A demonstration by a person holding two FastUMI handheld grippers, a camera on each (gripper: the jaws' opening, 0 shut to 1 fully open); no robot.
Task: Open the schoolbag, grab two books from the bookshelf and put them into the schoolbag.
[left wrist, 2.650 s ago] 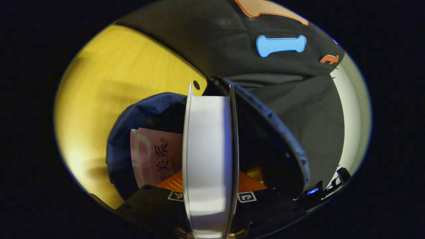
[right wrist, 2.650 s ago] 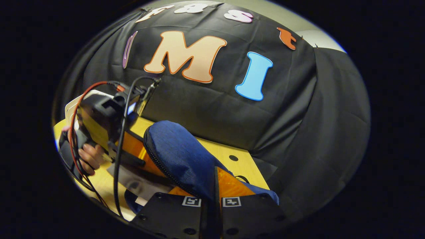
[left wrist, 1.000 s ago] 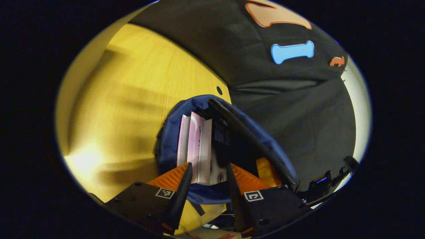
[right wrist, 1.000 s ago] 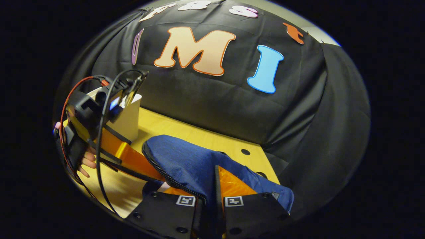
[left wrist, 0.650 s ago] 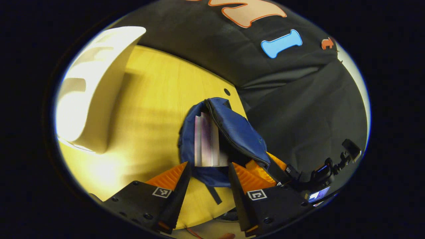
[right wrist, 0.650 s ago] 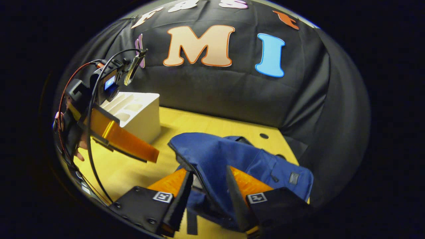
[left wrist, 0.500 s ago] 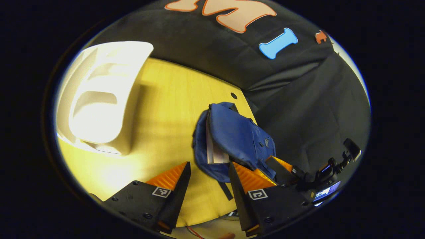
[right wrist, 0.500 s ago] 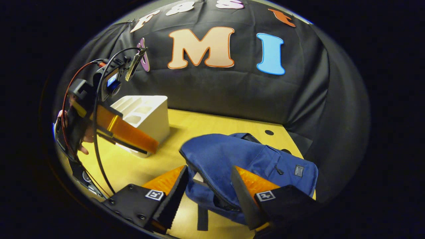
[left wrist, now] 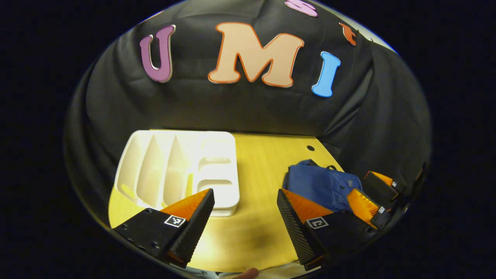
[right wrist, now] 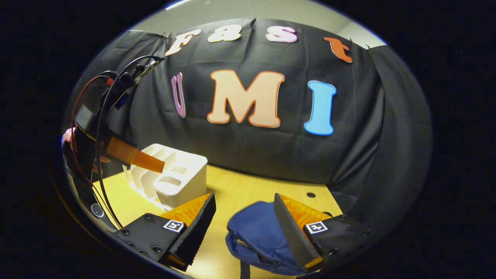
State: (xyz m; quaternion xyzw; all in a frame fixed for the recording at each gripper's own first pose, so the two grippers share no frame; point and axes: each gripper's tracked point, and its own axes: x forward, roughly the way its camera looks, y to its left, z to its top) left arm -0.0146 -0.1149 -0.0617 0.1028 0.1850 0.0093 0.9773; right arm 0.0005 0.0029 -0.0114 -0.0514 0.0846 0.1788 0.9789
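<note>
**Both grippers free above the table, bag lying flat**

Left gripper view: the left hand-held gripper [left wrist: 245, 217] hangs above the table [left wrist: 263, 162] with its jaws wide and nothing between them. Ahead and to the left stands the white bookshelf [left wrist: 178, 170], its slots showing no books from this angle. To the right lies the blue bag [left wrist: 321, 186], slumped on the table near the wall. The right hand-held gripper [left wrist: 370, 197] sits just beside the bag's far side, low and angled toward it. No book can be made out in the bag from here; its mouth is too small to tell open from closed.

Right gripper view: the right hand-held gripper [right wrist: 244, 228] is likewise spread wide and holds nothing, tipped down over the bag [right wrist: 259, 236], which lies between and just beyond its fingers. The bookshelf [right wrist: 174, 178] stands well off to the left. Above it the left hand-held gripper [right wrist: 133, 155] is raised, held by a hand [right wrist: 69, 139] at the frame's edge, pointing down toward the shelf slots.

Judging from the bare shelf and both grippers free, the loading step looks finished or nearly so. If another book remains, the next move calls for the left gripper to drop into a slot; otherwise only pulling back remains.
</note>
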